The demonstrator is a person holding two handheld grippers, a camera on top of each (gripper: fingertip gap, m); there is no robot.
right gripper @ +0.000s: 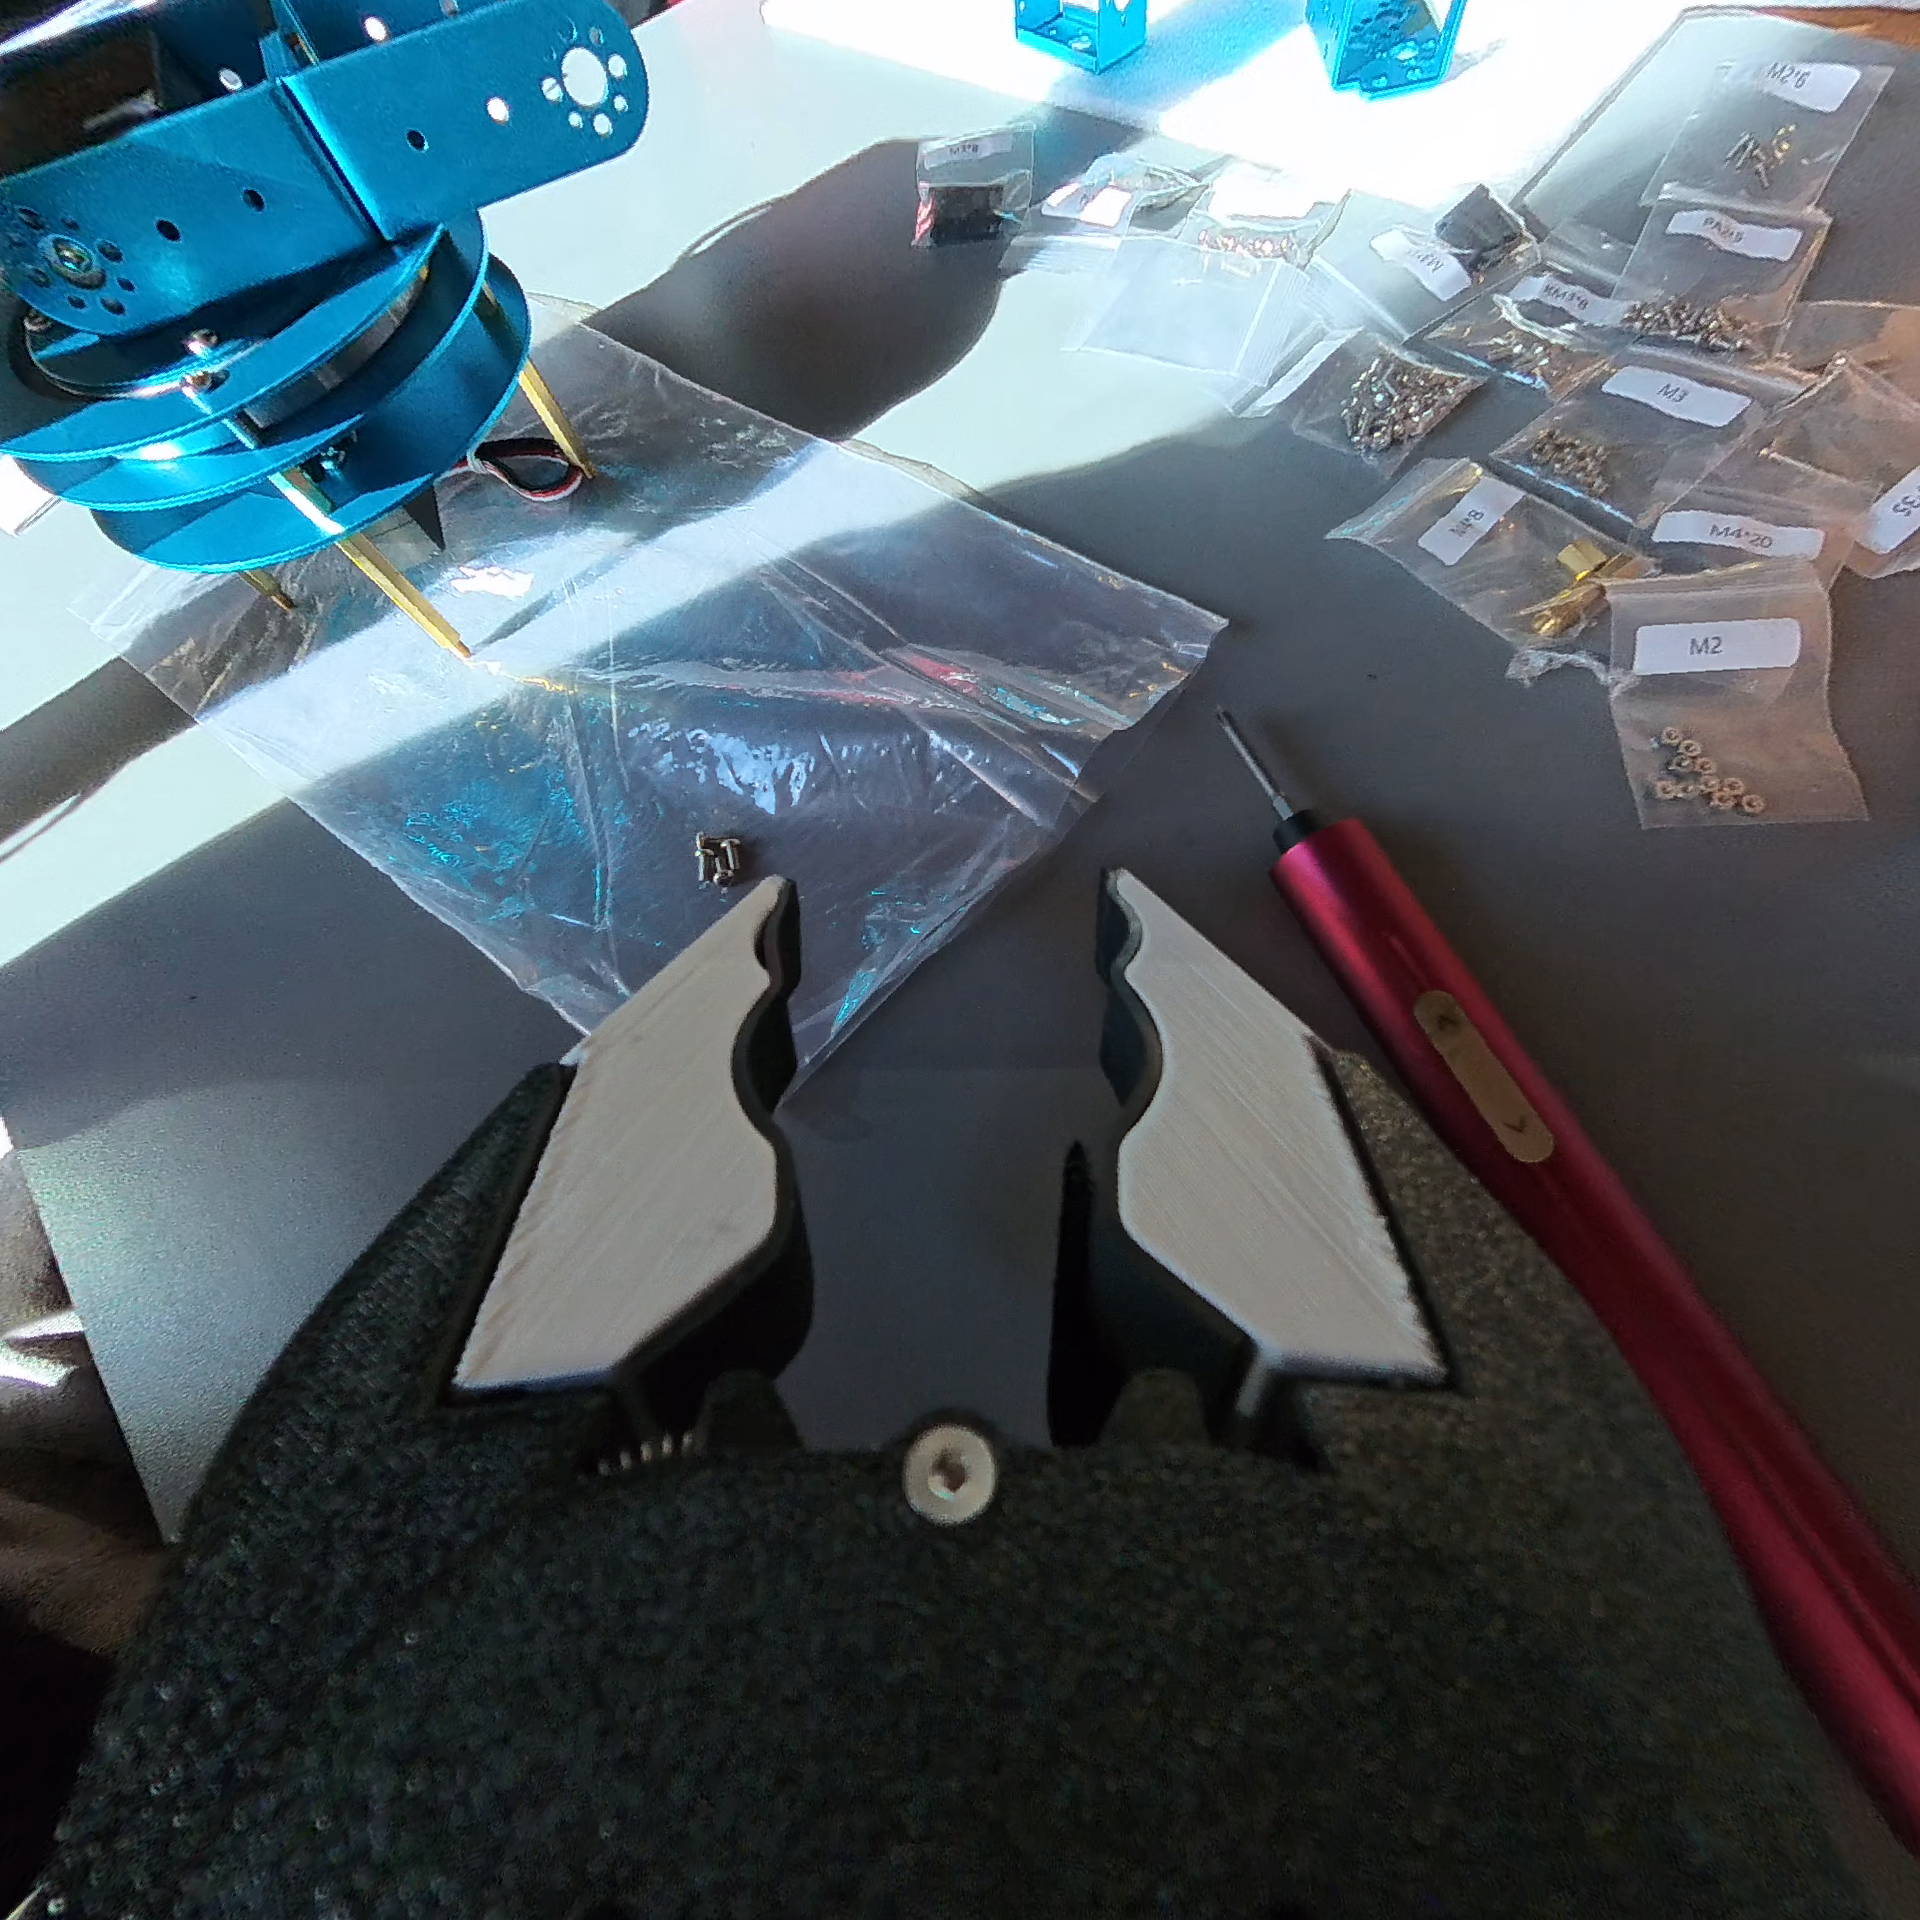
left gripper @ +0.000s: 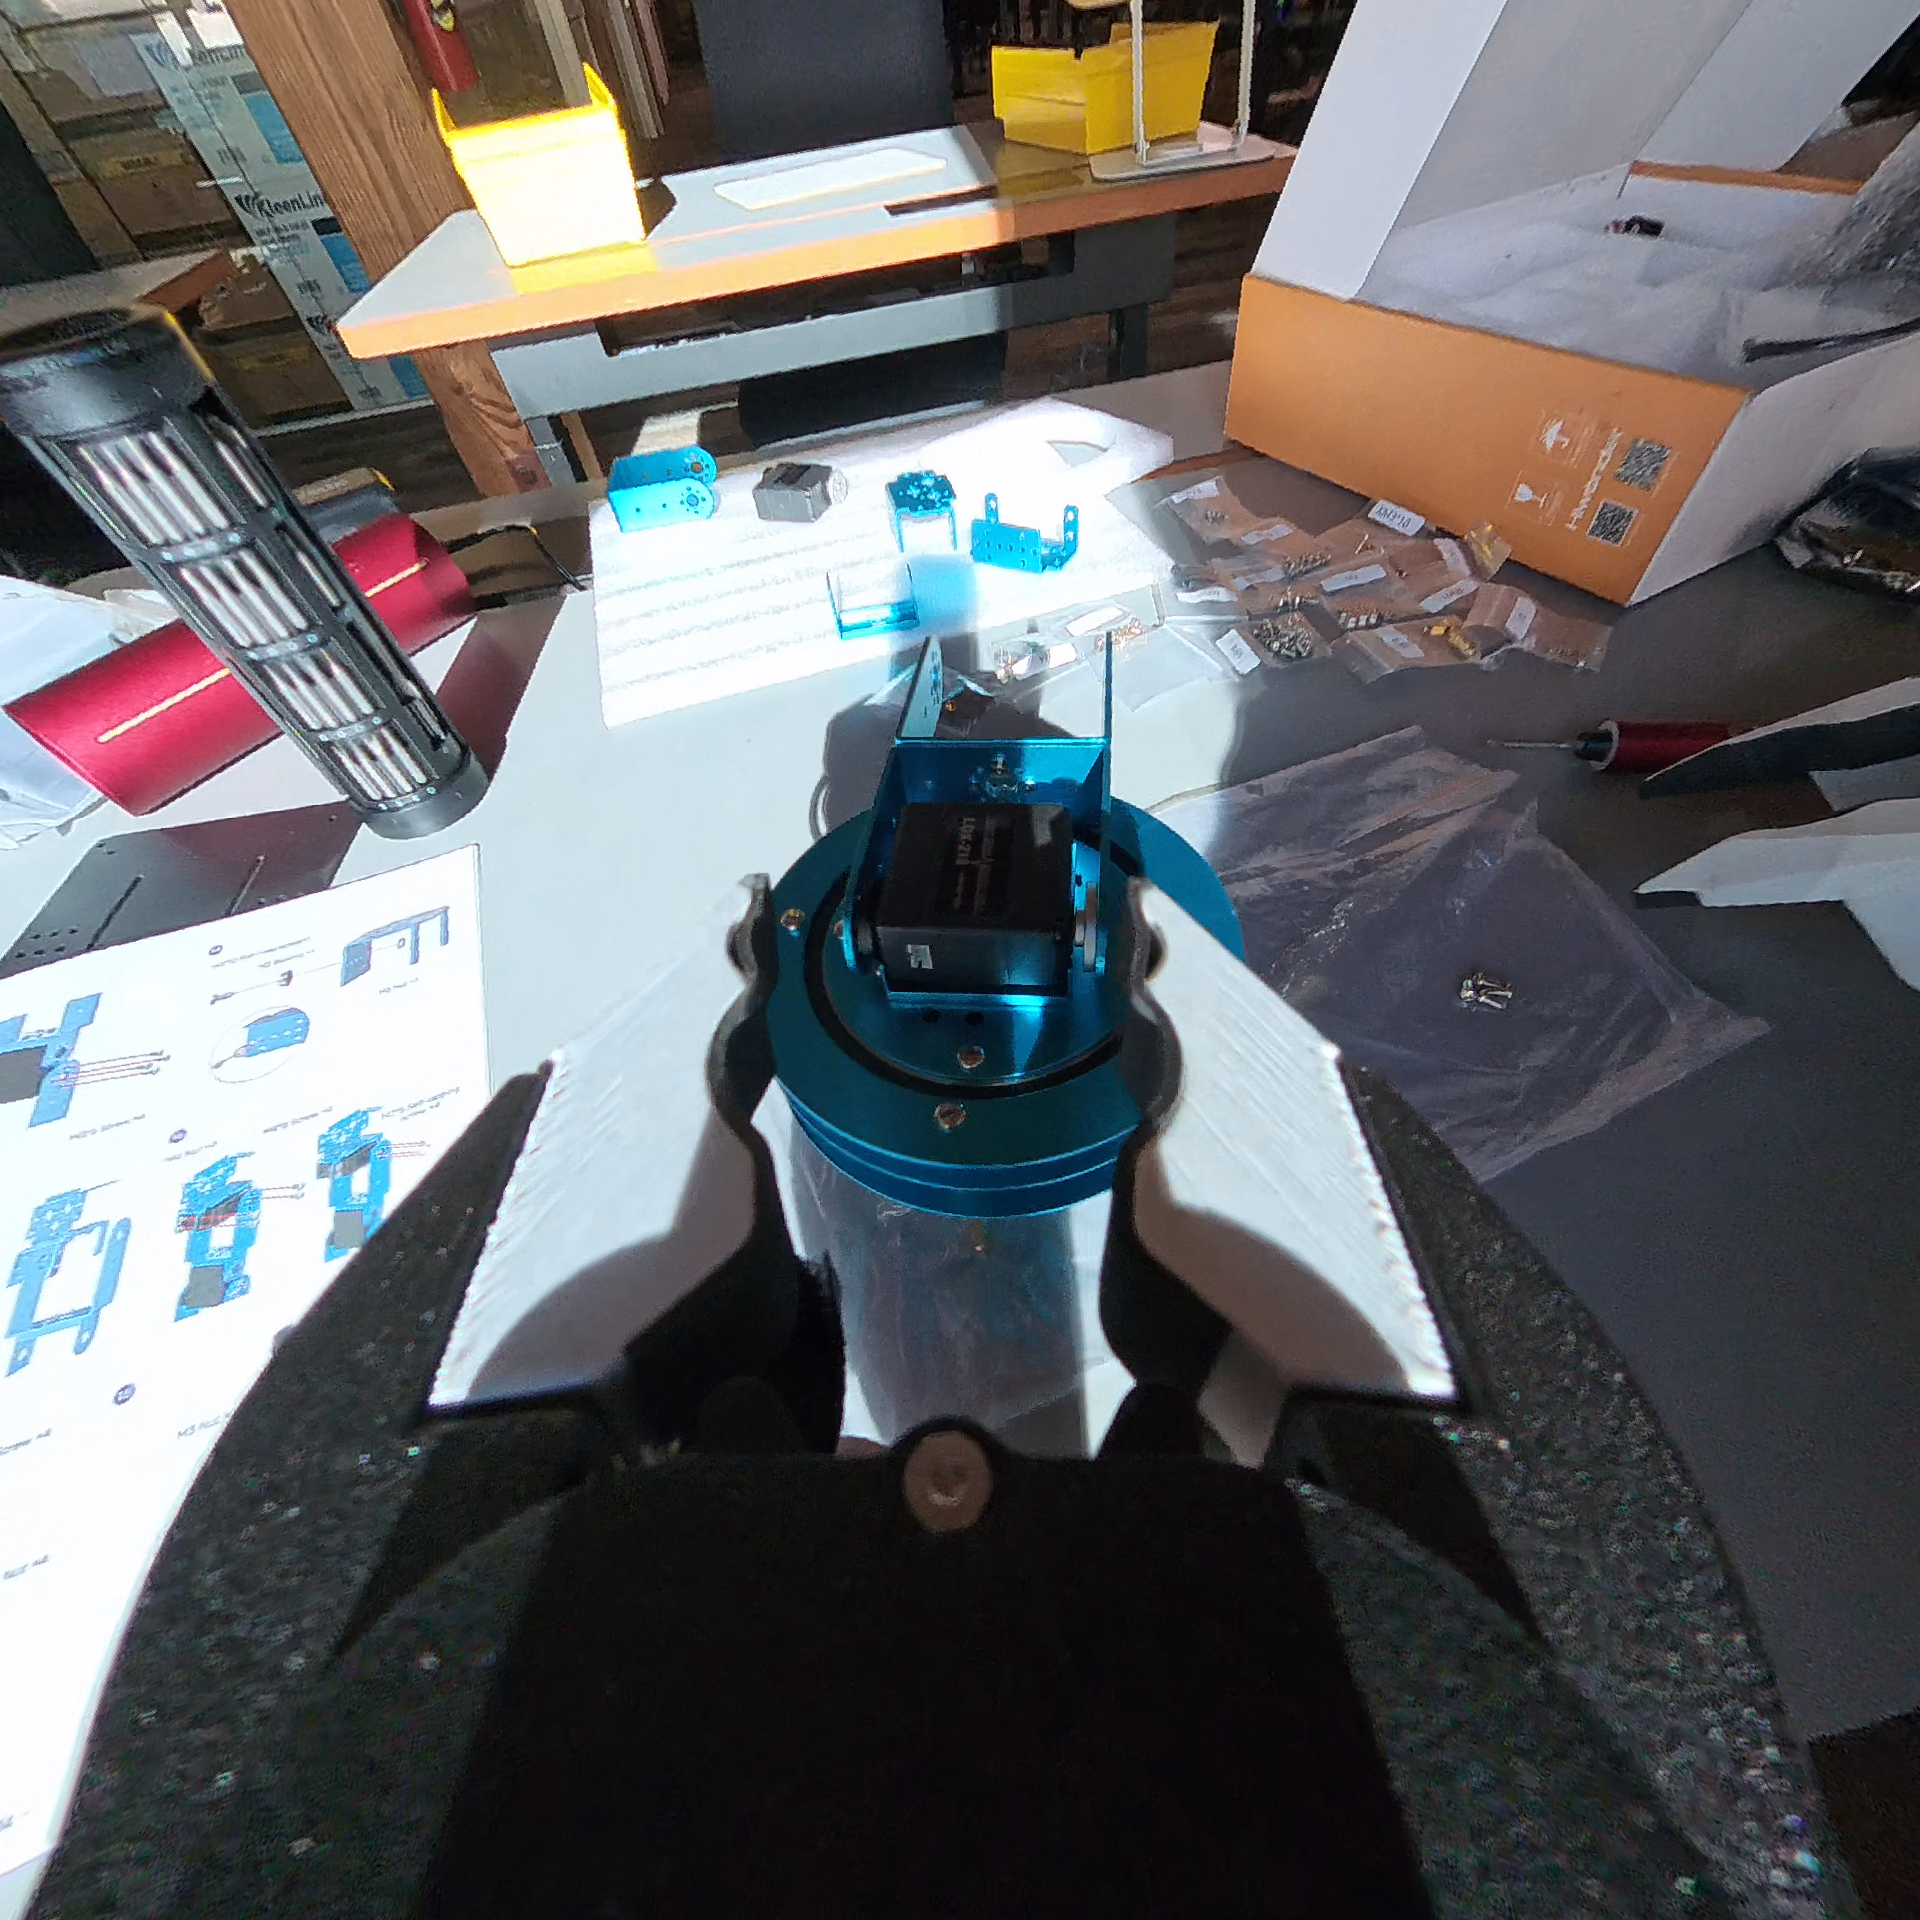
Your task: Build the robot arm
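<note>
Gripping the blue turntable (left gripper: pixel 997 1049) in my left gripper (left gripper: pixel 940 935), my right gripper (right gripper: pixel 945 914) hangs spread and empty near loose screws (right gripper: pixel 717 858), the red screwdriver (right gripper: pixel 1455 1049) lying untouched.

we see a printed instruction sheet (left gripper: pixel 239 1101) at the left, near a black mesh cylinder (left gripper: pixel 239 592) lying against a red case (left gripper: pixel 208 675). loose blue brackets (left gripper: pixel 1023 535) sit on white foam (left gripper: pixel 727 623). small labelled screw bags (right gripper: pixel 1704 416) lie beside a red screwdriver (right gripper: pixel 1558 1174), with an orange-and-white box (left gripper: pixel 1475 416) behind.
</note>
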